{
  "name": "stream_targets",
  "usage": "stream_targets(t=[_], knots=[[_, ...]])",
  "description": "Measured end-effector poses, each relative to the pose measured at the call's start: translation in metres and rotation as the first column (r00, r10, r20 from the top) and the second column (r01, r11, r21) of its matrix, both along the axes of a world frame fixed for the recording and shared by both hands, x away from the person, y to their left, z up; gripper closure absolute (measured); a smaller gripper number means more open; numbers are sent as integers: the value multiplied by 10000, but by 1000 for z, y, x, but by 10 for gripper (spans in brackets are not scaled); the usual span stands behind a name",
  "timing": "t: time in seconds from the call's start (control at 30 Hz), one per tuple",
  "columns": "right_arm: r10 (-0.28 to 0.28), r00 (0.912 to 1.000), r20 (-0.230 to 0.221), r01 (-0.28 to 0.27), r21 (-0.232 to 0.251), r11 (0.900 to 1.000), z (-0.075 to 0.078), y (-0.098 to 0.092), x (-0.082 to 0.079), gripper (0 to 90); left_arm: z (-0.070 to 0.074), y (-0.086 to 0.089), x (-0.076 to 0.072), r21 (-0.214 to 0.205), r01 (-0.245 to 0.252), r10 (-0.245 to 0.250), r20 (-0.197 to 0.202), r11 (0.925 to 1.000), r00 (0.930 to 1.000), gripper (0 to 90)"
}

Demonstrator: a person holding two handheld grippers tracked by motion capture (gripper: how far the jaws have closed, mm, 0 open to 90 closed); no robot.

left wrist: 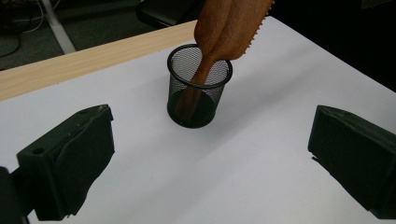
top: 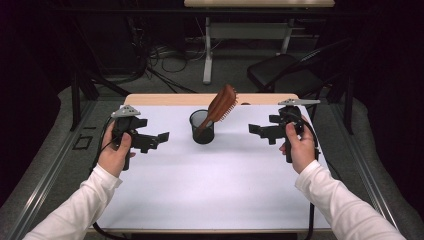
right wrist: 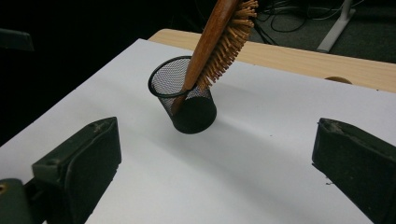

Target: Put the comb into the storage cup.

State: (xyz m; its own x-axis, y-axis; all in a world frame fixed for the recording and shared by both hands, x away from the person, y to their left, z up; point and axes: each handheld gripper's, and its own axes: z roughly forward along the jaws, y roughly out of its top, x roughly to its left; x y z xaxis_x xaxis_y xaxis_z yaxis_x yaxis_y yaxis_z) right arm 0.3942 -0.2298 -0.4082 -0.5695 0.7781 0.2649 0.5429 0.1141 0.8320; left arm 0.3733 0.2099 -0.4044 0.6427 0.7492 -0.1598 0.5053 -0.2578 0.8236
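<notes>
Hairbrush (top: 221,105), wooden, is seen standing handle-down in a black mesh cup (top: 202,129) at mid-tabletop (top: 210,190), head leaning toward the far right. Left gripper (top: 162,136) and right gripper (top: 253,129) are held wide apart in the jaws, empty, flanking the cup on either side. Bare white surface is noted between each gripper and the cup.

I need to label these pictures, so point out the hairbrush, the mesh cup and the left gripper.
hairbrush (top: 222,103), high view, back of its head.
mesh cup (left wrist: 191,108), left gripper view, front wall.
left gripper (top: 159,138), high view, between its fingertips.
</notes>
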Motion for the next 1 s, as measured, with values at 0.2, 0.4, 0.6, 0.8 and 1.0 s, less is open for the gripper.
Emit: stream_targets(t=[0.2, 0.4, 0.6, 0.8, 1.0], knots=[[96, 9999, 140, -94, -139, 9999, -3, -2, -11, 9, -2, 3, -6, 8, 77, -77, -65, 10000, 9999, 5], [59, 9999, 111, -56, -281, 9996, -10, -8, -21, 9, -4, 5, -12, 89, 78, -78, -3, 9999, 10000, 5], [-94, 9998, 202, 94, 5, 10000, -13, -18, -29, 9, -5, 11, -16, -18, -7, 6, -52, 10000, 10000, 5], [-268, 9994, 198, 266, 70, 9996, -15, -30, -37, 9, -6, 17, -19, -183, -127, 126, -69, 9998, 9999, 5], [-481, 9988, 72, 481, 37, 9988, -23, -42, -46, 9, -13, 20, -24, -190, -309, 304, -246, 9993, 9992, 5]])
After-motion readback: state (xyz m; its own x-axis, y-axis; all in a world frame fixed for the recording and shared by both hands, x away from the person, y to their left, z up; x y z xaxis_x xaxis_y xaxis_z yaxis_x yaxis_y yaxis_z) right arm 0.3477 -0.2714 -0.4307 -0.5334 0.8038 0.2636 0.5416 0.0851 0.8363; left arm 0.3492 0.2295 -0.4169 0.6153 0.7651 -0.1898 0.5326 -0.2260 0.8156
